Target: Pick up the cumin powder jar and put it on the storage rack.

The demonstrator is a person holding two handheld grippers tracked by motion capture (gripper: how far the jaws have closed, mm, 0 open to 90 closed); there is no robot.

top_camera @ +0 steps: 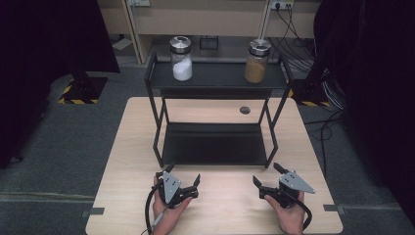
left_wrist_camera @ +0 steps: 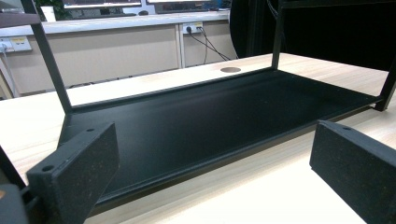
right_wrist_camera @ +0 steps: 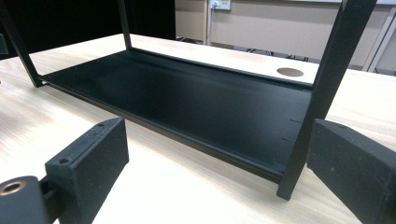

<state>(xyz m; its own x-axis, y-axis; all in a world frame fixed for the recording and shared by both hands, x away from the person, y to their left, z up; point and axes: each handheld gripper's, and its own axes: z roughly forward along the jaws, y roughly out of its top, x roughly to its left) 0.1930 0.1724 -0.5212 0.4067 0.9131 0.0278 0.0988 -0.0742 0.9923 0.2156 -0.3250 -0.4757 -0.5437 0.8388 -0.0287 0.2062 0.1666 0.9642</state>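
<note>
A black two-tier metal rack (top_camera: 215,78) stands on the wooden table (top_camera: 127,166). On its top shelf a glass jar of white powder (top_camera: 181,58) sits at the left and a jar of brown powder (top_camera: 257,61) at the right, both with metal lids. The lower shelf (left_wrist_camera: 210,112) (right_wrist_camera: 196,98) is bare. My left gripper (top_camera: 183,175) (left_wrist_camera: 215,172) rests near the table's front, open, nothing between its jaws. My right gripper (top_camera: 267,175) (right_wrist_camera: 219,172) is open too, just in front of the rack's front right leg (right_wrist_camera: 322,98).
A round grommet hole (top_camera: 244,110) lies in the table behind the rack. Cables (top_camera: 318,112) trail on the grey floor at the right. A dark curtain and a stand base with hazard stripes (top_camera: 80,93) are at the left. Bare tabletop lies between the grippers.
</note>
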